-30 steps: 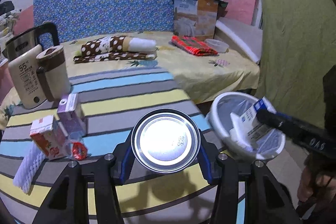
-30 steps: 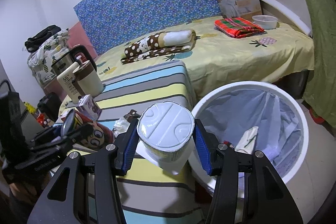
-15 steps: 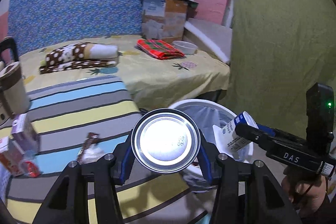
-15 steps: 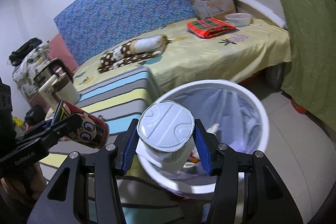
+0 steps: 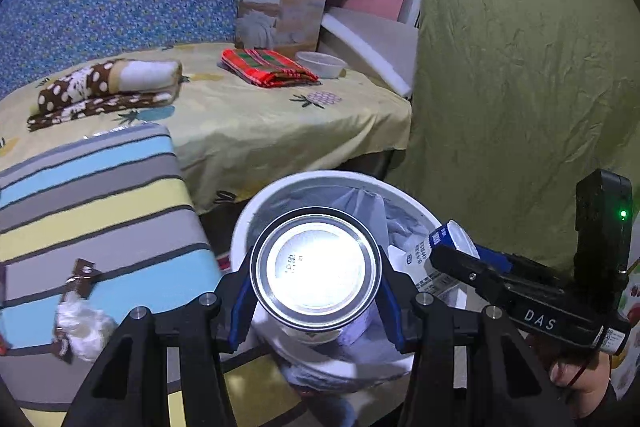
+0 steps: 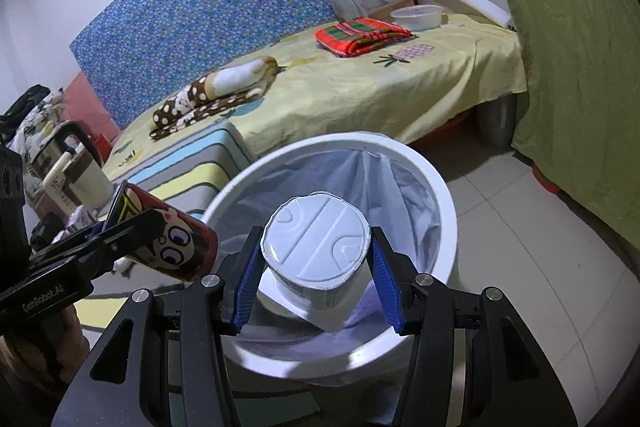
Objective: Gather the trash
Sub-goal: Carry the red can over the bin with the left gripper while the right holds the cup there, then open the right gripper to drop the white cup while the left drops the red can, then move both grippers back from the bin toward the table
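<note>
Your left gripper (image 5: pixel 316 291) is clamped on a red can (image 6: pixel 168 243) with a cartoon face printed on its side, the shiny round end (image 5: pixel 316 269) staring straight back at your left camera with some stamped code too faint to read. Your right gripper (image 6: pixel 316 279) is squeezing a white-and-blue carton (image 6: pixel 316 247) by its sides; from the left view its side panel (image 5: pixel 420 257) carries small print that stays illegible. You can read "DAS" in white on the right tool's black body (image 5: pixel 540 319), and "GenRobot.AI", or something very like it, on the left tool (image 6: pixel 42 297). The kettle jug (image 6: pixel 64 183) back on the striped table (image 5: pixel 100 195) shows "55". Both pieces of trash hang above the white bin (image 6: pixel 440 195) with its clear liner, can towards the table-side rim, carton over the middle. Compared with a second ago, you've swung both tools off the table: the bin now fills the centre of both views, while the small drink cartons and kettle have slid out of the left view. A crumpled white wrapper (image 5: pixel 84 323) and a brown snack wrapper (image 5: pixel 82 275) sit on the table's edge.
</note>
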The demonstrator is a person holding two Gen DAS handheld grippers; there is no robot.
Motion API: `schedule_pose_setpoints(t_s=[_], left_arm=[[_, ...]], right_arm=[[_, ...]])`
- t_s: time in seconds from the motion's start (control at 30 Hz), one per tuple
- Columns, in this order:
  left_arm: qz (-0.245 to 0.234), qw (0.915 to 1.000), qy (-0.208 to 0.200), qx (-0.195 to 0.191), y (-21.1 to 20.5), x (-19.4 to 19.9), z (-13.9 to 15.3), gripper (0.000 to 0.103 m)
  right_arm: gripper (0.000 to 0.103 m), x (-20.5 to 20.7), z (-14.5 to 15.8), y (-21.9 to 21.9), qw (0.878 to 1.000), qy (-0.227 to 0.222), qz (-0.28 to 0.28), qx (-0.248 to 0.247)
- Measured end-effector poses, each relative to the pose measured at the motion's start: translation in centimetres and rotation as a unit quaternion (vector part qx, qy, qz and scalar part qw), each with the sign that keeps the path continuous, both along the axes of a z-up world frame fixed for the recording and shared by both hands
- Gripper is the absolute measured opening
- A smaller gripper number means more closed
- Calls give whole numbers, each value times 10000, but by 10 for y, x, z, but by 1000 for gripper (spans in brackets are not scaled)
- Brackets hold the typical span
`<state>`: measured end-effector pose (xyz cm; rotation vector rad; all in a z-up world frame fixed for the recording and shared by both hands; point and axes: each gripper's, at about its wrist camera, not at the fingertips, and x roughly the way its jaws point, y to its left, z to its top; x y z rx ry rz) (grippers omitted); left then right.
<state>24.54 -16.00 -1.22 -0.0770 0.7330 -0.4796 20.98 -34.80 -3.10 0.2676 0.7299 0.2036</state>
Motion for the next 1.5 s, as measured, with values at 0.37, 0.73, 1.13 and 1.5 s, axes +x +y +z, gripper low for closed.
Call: schedule_pose_setpoints(t_s=[0.37, 0.73, 1.13, 1.5], left_arm=[[-331, 9987, 391, 87, -20, 17, -31, 53], [-335, 9984, 450, 21, -16, 14, -33, 54], [26, 10000, 66, 0, 14, -19, -2, 54], [553, 9983, -158, 68, 64, -66, 16, 54]], right_arm=[[53, 8, -15, -10, 9996, 271, 2, -71], [65, 3, -12, -14, 9998, 200, -81, -57], [64, -16, 15, 3, 9998, -136, 132, -20], [64, -41, 29, 43, 9966, -342, 738, -84]])
